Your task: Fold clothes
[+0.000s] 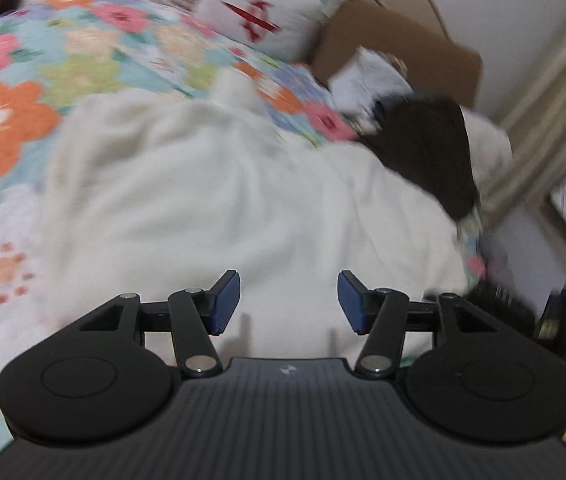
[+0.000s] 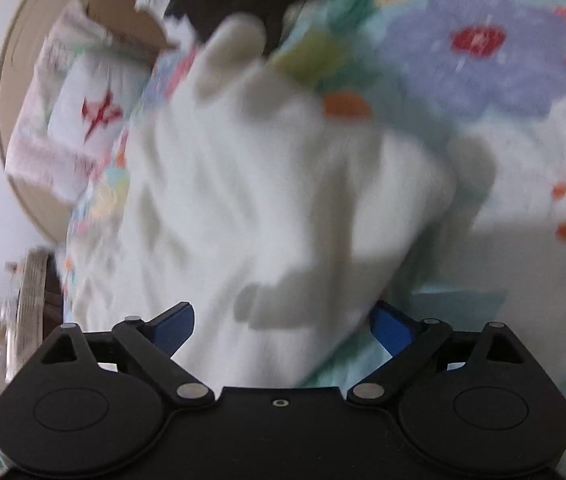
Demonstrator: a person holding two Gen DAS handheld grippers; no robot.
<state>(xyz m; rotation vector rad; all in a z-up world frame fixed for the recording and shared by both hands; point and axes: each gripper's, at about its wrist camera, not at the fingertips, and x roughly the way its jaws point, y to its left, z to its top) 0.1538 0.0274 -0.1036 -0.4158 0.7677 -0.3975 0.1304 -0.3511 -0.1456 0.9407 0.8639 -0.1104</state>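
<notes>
A white fluffy garment [image 1: 219, 200] lies crumpled on a flowered bedspread [image 1: 7, 120]. My left gripper [image 1: 289, 300] is open just above its near edge, blue pads apart, holding nothing. In the right wrist view the same white garment [image 2: 267, 184] fills the middle, blurred by motion. My right gripper [image 2: 283, 326] is open wide, its blue pads on either side of the garment's near part, with cloth between them but not clamped.
A dark garment [image 1: 431, 148] lies at the bed's right side beside a brown cardboard box [image 1: 395, 48]. A white pillow with a red mark [image 1: 259, 20] sits at the head. A curved beige headboard [image 2: 15, 80] and a wall border the bed.
</notes>
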